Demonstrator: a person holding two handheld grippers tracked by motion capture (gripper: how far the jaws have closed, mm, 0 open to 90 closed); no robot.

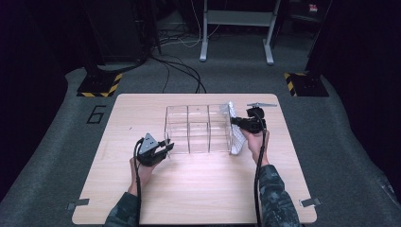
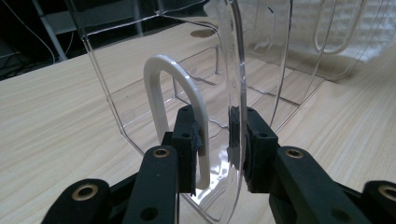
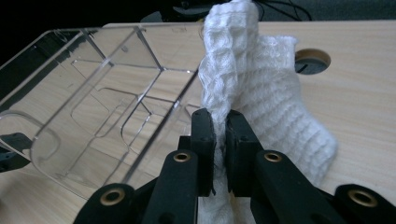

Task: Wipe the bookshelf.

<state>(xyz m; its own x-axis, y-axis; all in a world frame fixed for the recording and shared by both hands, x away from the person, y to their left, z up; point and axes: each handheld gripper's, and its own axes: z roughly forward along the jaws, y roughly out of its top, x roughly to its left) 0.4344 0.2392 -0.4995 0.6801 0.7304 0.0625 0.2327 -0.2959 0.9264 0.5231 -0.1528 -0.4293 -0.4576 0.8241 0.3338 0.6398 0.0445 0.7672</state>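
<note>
A clear plastic organiser box (image 1: 198,127) with several compartments stands in the middle of the wooden table (image 1: 198,189). My left gripper (image 1: 166,146) is at its left end. In the left gripper view the left gripper (image 2: 215,135) is shut on the box's clear end wall (image 2: 121,93), beside the white-edged handle cutout (image 2: 161,79). My right gripper (image 1: 235,122) is at the box's right end, shut on a white waffle-weave cloth (image 1: 236,142). In the right gripper view the cloth (image 3: 275,93) bunches up between the right gripper's (image 3: 220,126) pads, against the box's wall (image 3: 116,107).
A round cable hole (image 3: 312,60) is in the tabletop behind the cloth. On the floor beyond the table lie black cables (image 1: 184,71), two hazard-striped bases (image 1: 100,85) and a grey frame's legs (image 1: 204,47). A "6" (image 1: 97,114) is marked on the floor.
</note>
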